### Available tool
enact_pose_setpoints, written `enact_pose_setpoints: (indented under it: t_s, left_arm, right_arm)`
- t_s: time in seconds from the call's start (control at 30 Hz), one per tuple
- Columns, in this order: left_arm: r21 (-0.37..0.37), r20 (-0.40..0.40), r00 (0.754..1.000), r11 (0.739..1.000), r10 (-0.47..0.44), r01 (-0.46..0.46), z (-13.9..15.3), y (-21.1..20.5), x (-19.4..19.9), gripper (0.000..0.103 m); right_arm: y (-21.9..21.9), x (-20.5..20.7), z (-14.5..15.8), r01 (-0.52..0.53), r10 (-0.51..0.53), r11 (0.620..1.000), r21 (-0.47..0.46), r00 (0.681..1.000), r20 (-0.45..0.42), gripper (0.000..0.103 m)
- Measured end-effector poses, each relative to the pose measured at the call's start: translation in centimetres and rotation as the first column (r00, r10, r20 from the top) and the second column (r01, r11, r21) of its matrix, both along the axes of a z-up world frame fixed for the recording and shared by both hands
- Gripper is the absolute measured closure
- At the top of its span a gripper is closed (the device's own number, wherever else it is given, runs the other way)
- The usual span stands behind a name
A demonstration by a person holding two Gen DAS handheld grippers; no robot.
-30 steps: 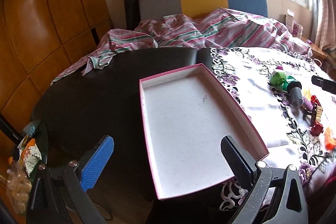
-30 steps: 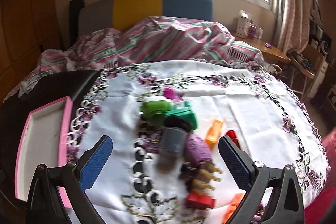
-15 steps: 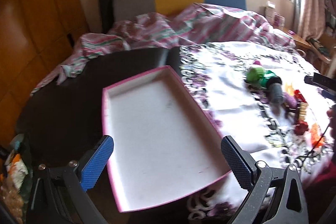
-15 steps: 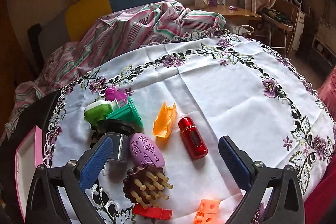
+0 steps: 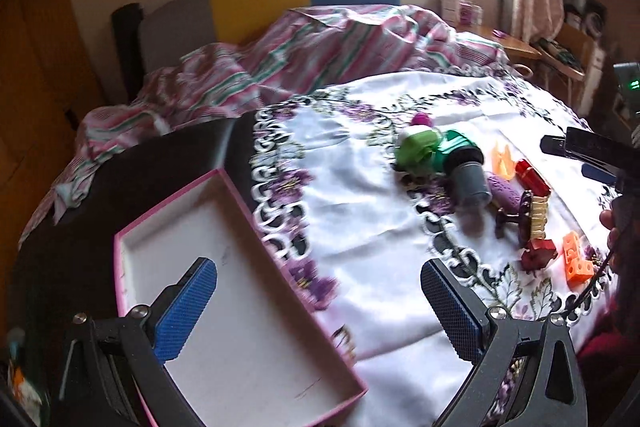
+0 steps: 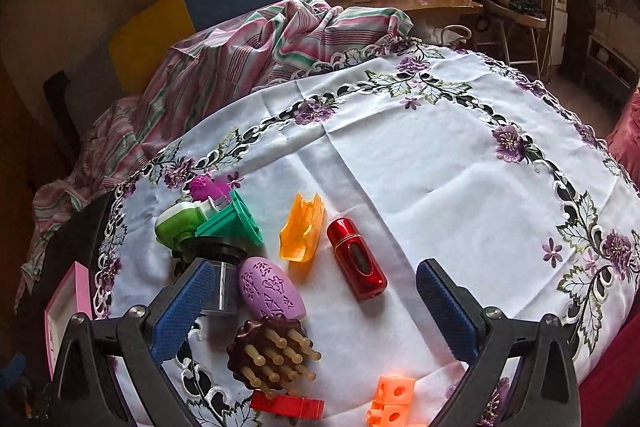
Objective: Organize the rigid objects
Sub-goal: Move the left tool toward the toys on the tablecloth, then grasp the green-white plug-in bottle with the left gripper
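1. The pink-walled tray (image 5: pixel 240 311), white inside and shallow, sits at the near left edge of the table, on the dark bare part beside the embroidered tablecloth (image 6: pixel 440 155).
2. Small things cluster near the cloth's near left edge: a glossy red bottle (image 6: pixel 357 258), an orange clip (image 6: pixel 302 229), a lilac oval (image 6: pixel 271 287), a brown pegged brush (image 6: pixel 272 349), a green cone (image 6: pixel 236 221).
3. The left gripper (image 5: pixel 318 307) hangs over the tray's right wall, spread wide, empty.
4. The right gripper (image 6: pixel 310 307) hovers above the cluster, likewise wide apart, holding nothing.
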State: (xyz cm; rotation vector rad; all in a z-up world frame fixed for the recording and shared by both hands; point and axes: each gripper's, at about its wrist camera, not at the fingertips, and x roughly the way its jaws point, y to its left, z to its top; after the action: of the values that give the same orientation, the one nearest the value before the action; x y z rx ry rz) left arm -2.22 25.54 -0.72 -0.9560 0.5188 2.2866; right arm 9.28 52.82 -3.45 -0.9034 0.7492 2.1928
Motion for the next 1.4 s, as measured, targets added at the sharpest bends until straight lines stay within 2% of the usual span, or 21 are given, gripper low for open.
enact_pose_setpoints:
  t_s: [0.07, 0.13, 0.17, 0.23, 0.3, 0.47, 0.6, 0.67, 0.9, 1.0, 1.03, 1.07, 1.2, 1.4]
  left_arm:
    - [-0.001, 0.016, 0.999, 1.000, -0.031, 0.031, -0.3, 1.4, -0.5, 0.000]
    - [0.014, 0.086, 0.994, 0.998, -0.067, 0.066, -0.9, 2.9, -1.6, 0.000]
    - [0.039, 0.157, 0.983, 0.995, -0.094, 0.089, -1.3, 3.7, -2.4, 0.001]
    - [0.074, 0.220, 0.969, 0.993, -0.112, 0.098, -1.6, 4.9, -3.3, 0.003]
    - [0.075, 0.212, 0.970, 0.992, -0.116, 0.102, -1.8, 6.5, -4.0, 0.003]
    - [0.070, 0.257, 0.958, 0.991, -0.127, 0.112, -3.0, 10.4, -6.4, 0.004]
    - [0.056, 0.298, 0.941, 0.987, -0.160, 0.150, -4.0, 13.8, -8.8, 0.030]
    - [0.032, 0.305, 0.931, 0.979, -0.202, 0.202, -4.8, 15.7, -9.8, 0.035]
    - [-0.012, 0.268, 0.920, 0.954, -0.287, 0.301, -5.9, 20.0, -11.3, 0.035]
    - [-0.011, 0.300, 0.902, 0.944, -0.311, 0.329, -6.9, 21.5, -11.8, 0.036]
    - [-0.006, 0.322, 0.894, 0.944, -0.311, 0.330, -7.5, 21.8, -12.1, 0.039]
    - [0.042, 0.348, 0.884, 0.947, -0.311, 0.317, -7.7, 21.8, -12.6, 0.047]
    - [0.112, 0.422, 0.860, 0.958, -0.286, 0.263, -7.7, 20.7, -13.3, 0.048]
    - [0.157, 0.439, 0.864, 0.968, -0.248, 0.198, -7.3, 16.3, -12.5, 0.050]
  right_arm:
    - [0.0, -0.2, -0.1, -0.002, 0.002, 1.000, -0.003, 1.000, 0.007, 0.000]
    - [0.1, -0.1, -0.2, 0.001, -0.001, 1.000, -0.005, 1.000, 0.009, 0.000]
    - [0.2, -0.1, -0.2, 0.005, -0.005, 1.000, -0.008, 1.000, 0.006, 0.000]
    - [0.5, 0.2, -0.2, 0.015, -0.015, 1.000, -0.020, 1.000, -0.002, 0.000]
    - [0.8, 0.4, -0.3, 0.026, -0.026, 0.999, -0.033, 1.000, -0.011, 0.000]
    - [1.5, 0.9, -0.4, 0.050, -0.052, 0.997, -0.061, 0.998, -0.025, 0.000]
    - [1.7, 1.0, -0.6, 0.054, -0.057, 0.995, -0.088, 0.998, -0.033, 0.000]
    - [1.7, 0.9, -0.8, 0.054, -0.057, 0.994, -0.094, 0.998, -0.030, 0.000]
    - [1.6, 0.3, -1.1, 0.036, -0.038, 0.995, -0.094, 0.999, -0.019, 0.000]
    - [1.5, 0.1, -1.2, 0.030, -0.031, 0.995, -0.091, 0.999, -0.009, 0.000]
    - [1.5, 0.0, -1.3, 0.028, -0.028, 0.996, -0.089, 1.000, -0.004, 0.000]
    - [1.5, -0.1, -1.3, 0.026, -0.026, 0.996, -0.086, 1.000, 0.003, 0.000]
    - [1.4, -0.2, -1.3, 0.030, -0.029, 0.997, -0.072, 0.999, 0.015, 0.000]
    - [1.5, -0.2, -1.3, 0.033, -0.031, 0.997, -0.065, 0.999, 0.021, 0.003]
